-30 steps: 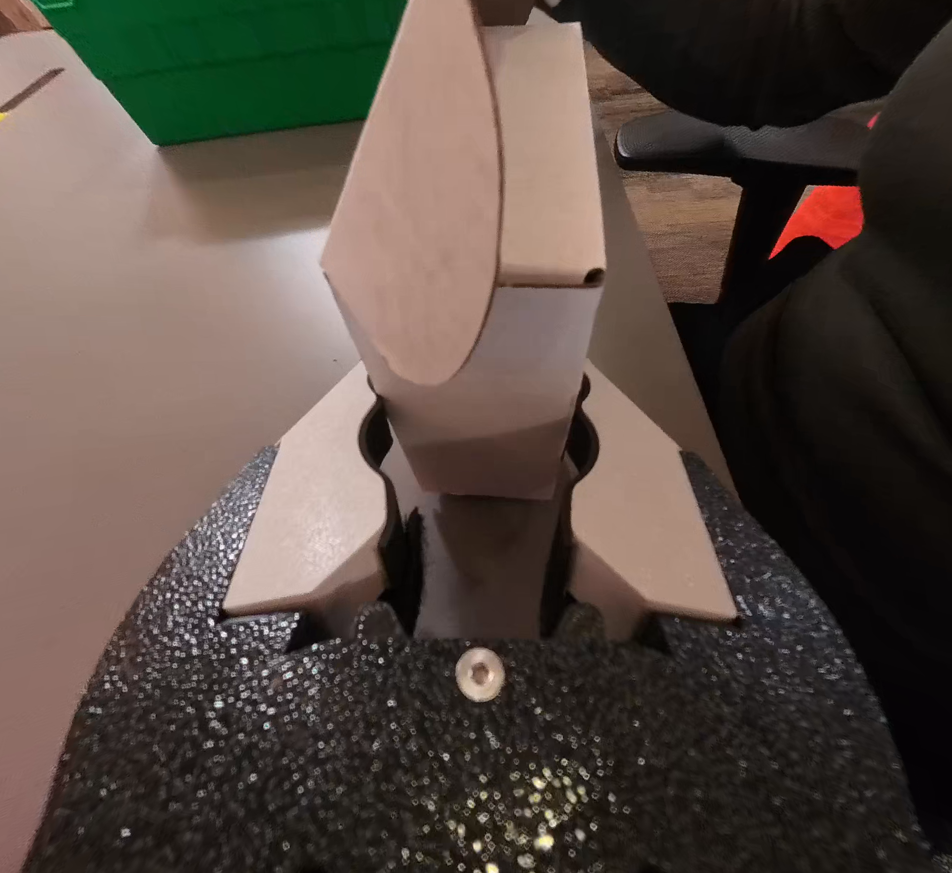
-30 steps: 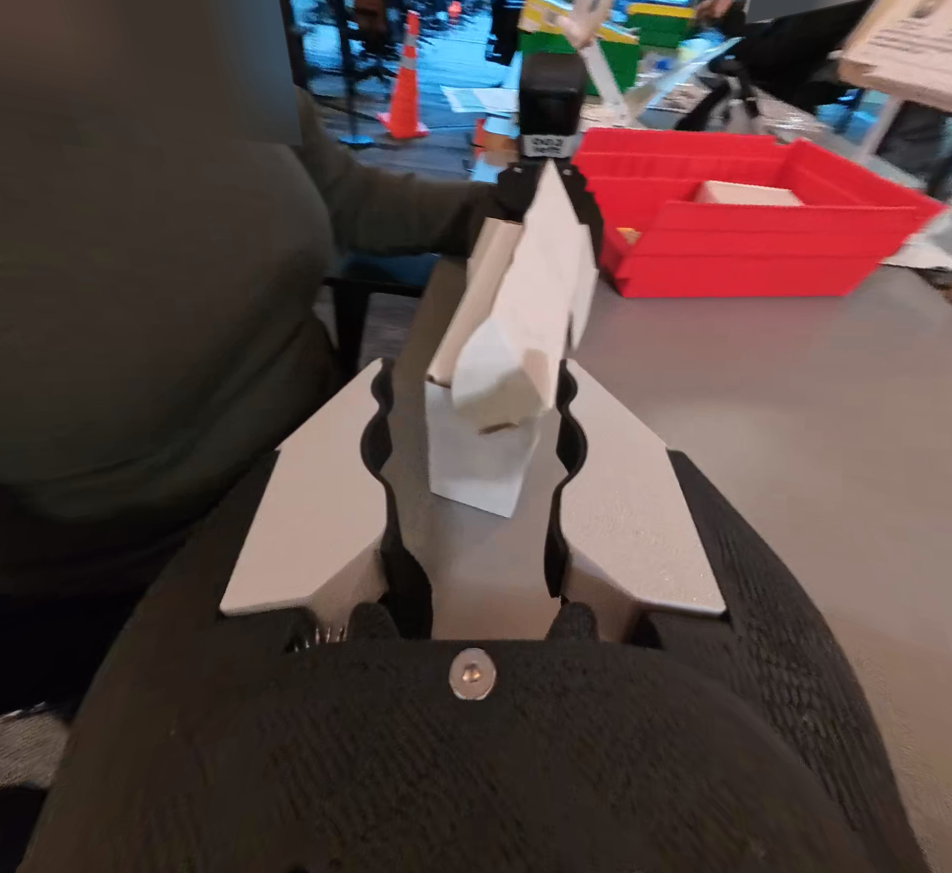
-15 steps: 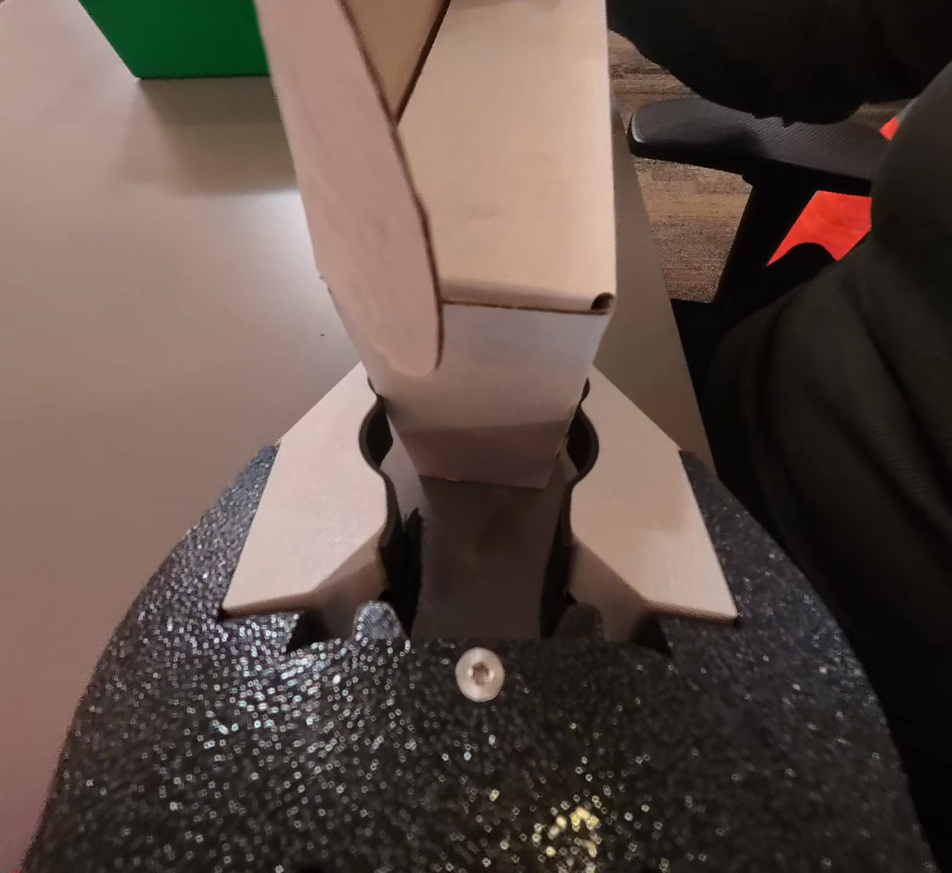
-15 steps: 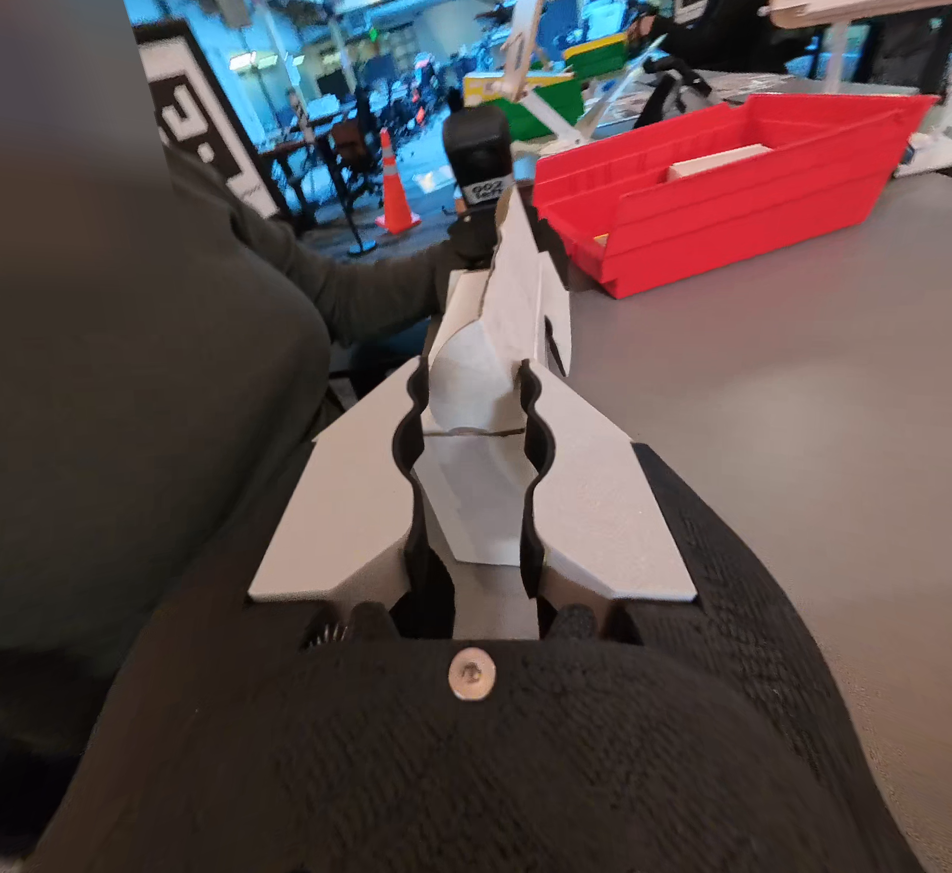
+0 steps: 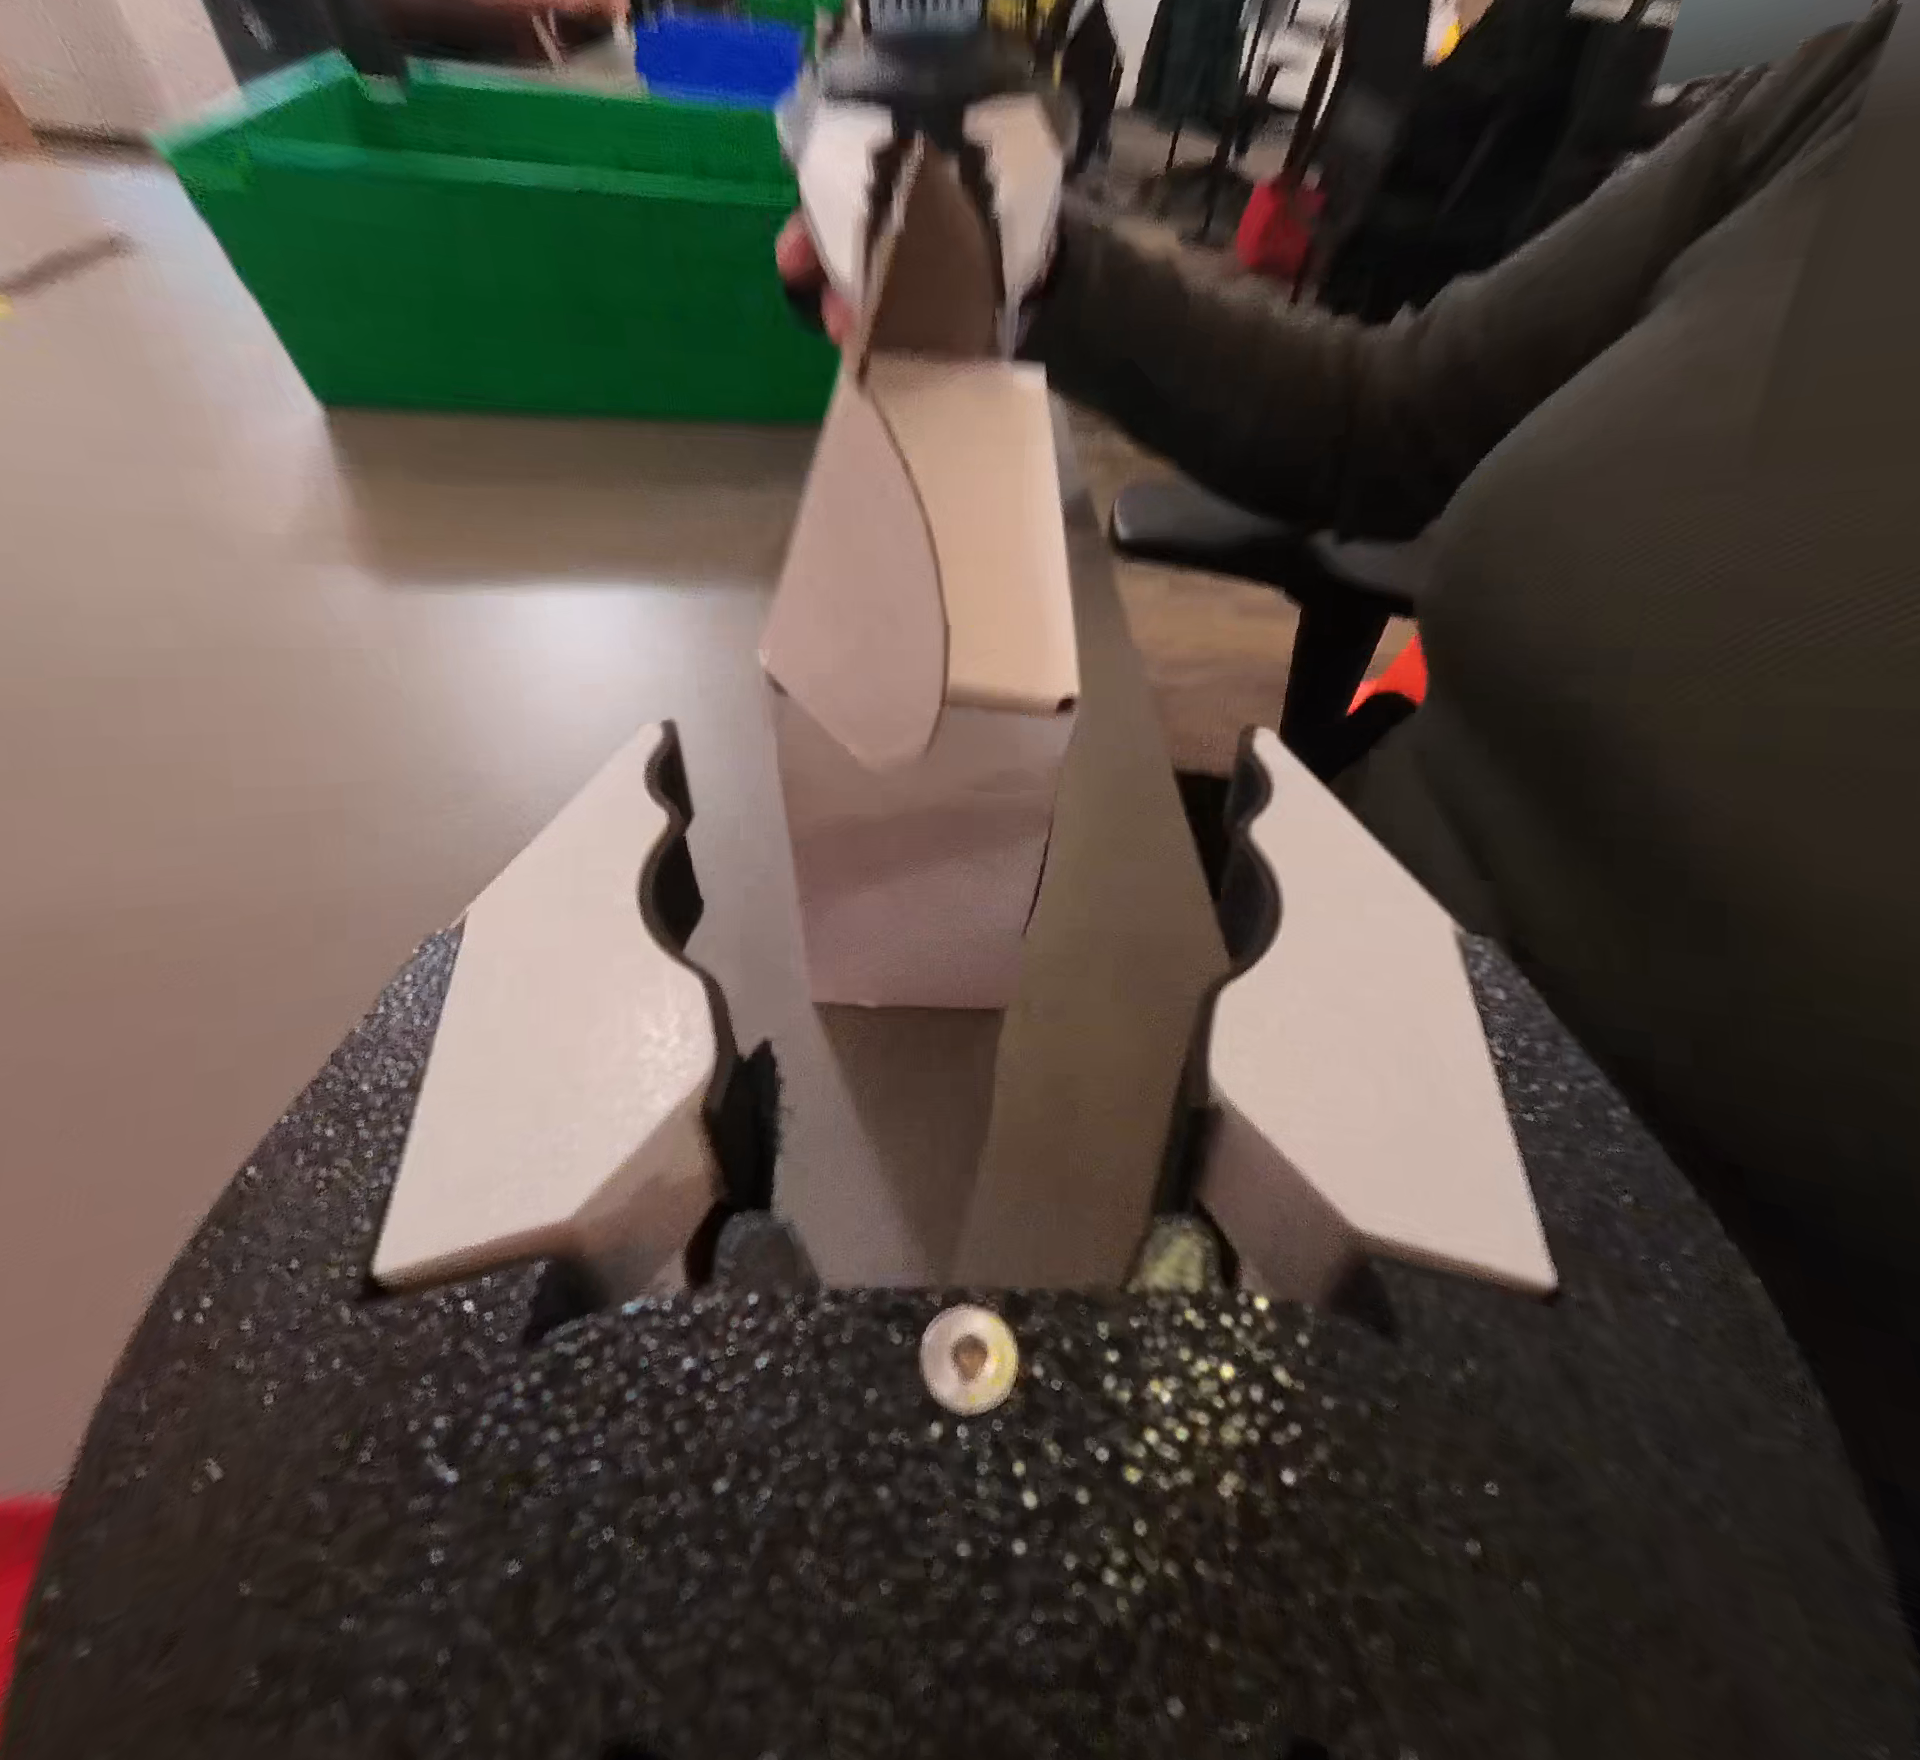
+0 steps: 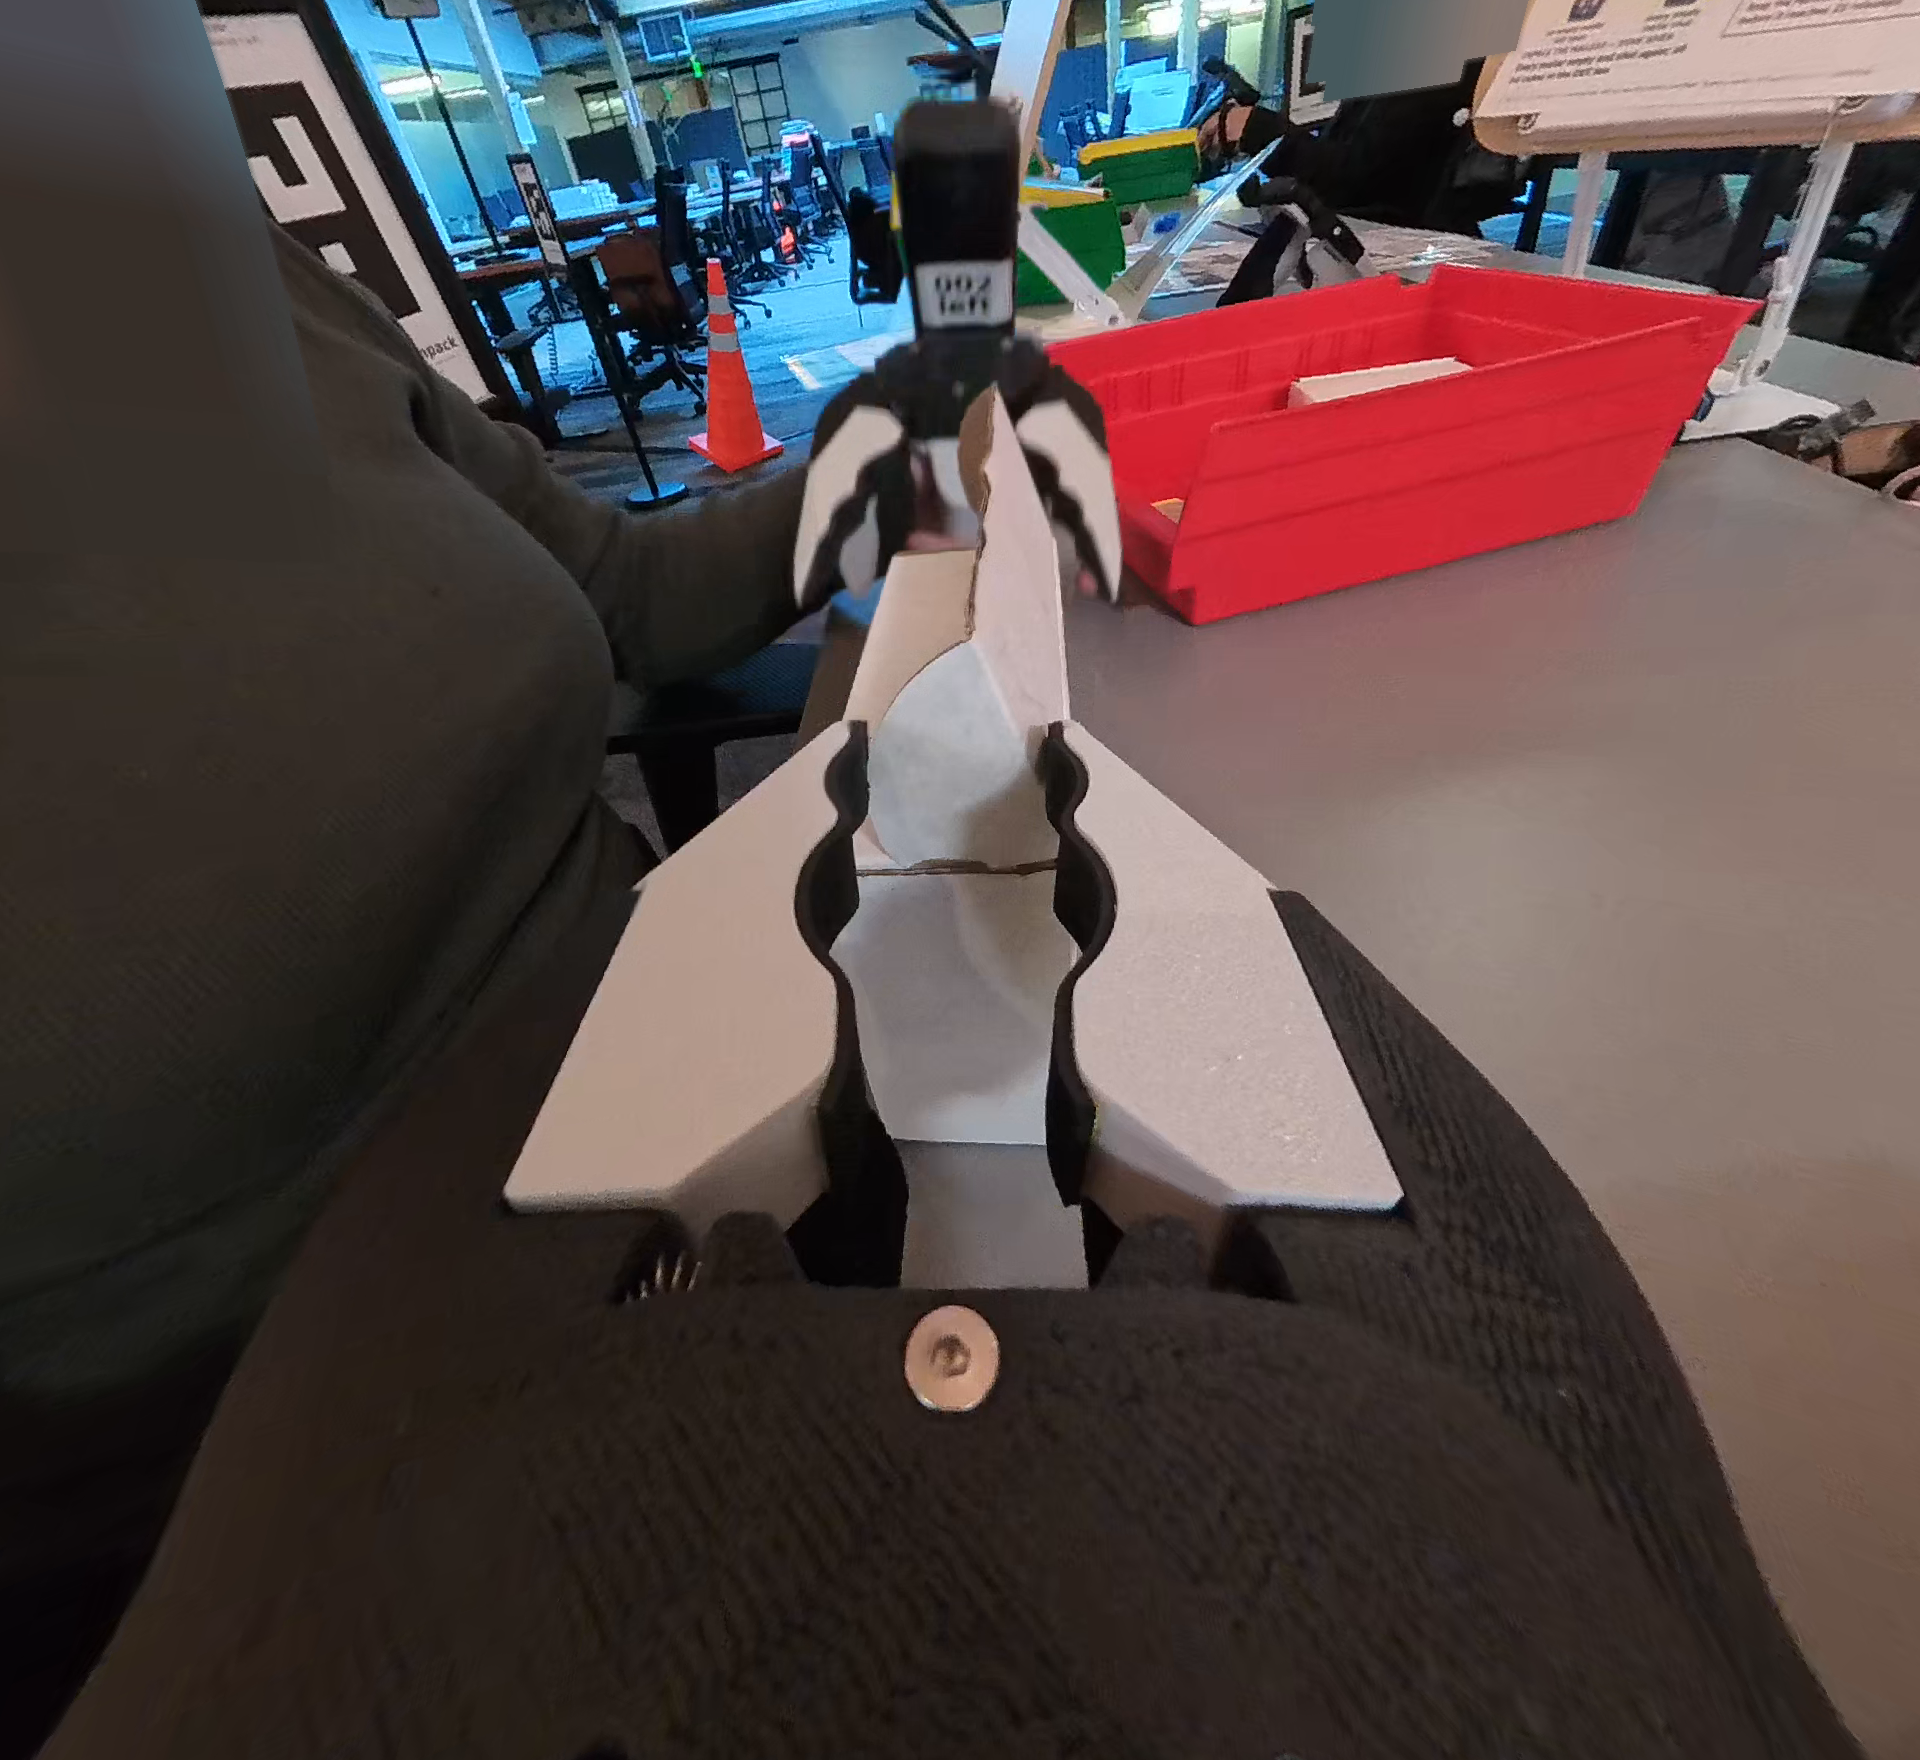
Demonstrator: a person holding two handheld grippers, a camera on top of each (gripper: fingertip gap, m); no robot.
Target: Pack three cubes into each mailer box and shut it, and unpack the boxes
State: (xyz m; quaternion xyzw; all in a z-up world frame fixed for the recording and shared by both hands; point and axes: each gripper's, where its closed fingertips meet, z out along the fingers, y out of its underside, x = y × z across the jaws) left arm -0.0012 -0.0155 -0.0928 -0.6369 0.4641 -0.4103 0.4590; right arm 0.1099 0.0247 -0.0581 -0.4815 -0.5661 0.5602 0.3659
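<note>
A pale cardboard mailer box [image 5: 925, 775] with a rounded flap stands on the desk [image 5: 312, 671] between both grippers. The right gripper [image 6: 951, 817] has its fingers clamped on the box's flap end. The left gripper [image 5: 956, 837], which clasped the box half a second earlier, now has its fingers spread wide, clear of its sides.

Matt white cardboard on the mailer box [image 6: 966, 962], raw brown at its cut edges; ribbed glossy plastic on the red bin [image 6: 1403, 474]; table [image 6: 1507, 775] smooth, satin grey.
</note>
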